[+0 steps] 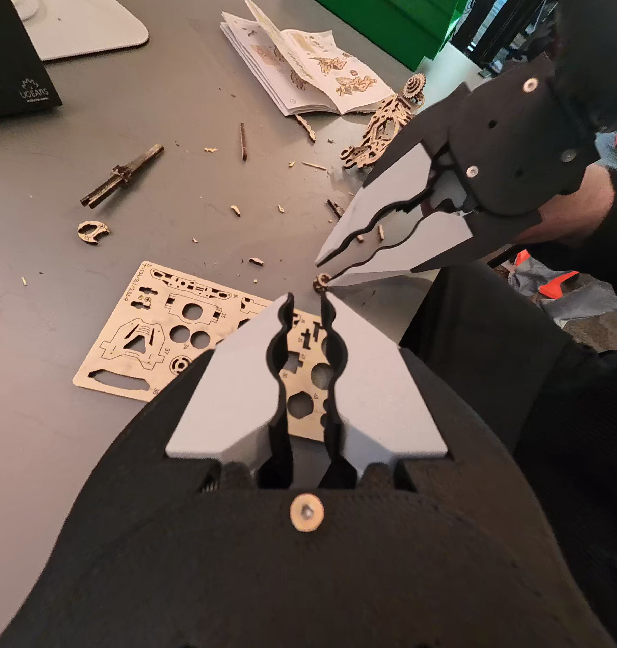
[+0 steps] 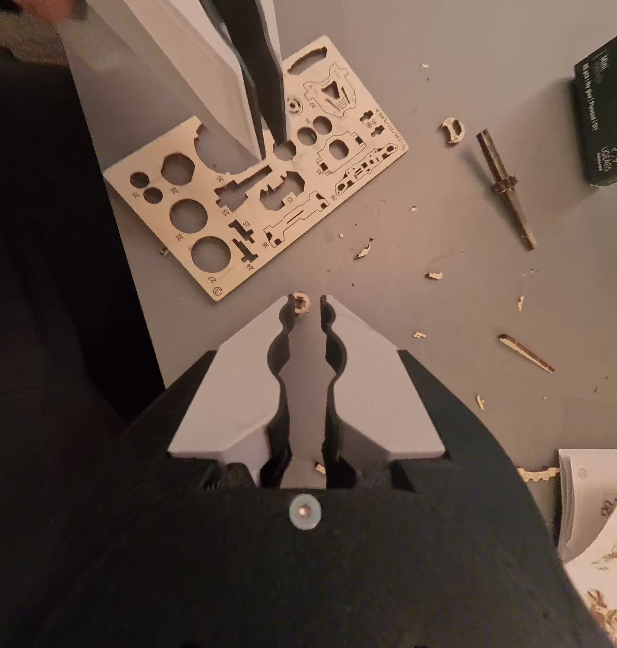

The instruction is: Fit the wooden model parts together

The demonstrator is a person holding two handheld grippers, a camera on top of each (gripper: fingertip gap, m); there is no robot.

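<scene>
Fingers of the right gripper [image 2: 305, 304] stand narrowly parted, a small wooden gear [image 2: 300, 304] resting against one tip, seemingly for pickup; the left gripper [image 1: 306, 298], narrowly parted and empty, hovers over the parts sheet [image 1: 131, 336].

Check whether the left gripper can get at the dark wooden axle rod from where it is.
Probably yes. The left gripper is open above the punched plywood sheet, and the dark wooden axle rod lies alone on bare grey table ahead-left, with only chips between. The right gripper is on the other side.
</scene>
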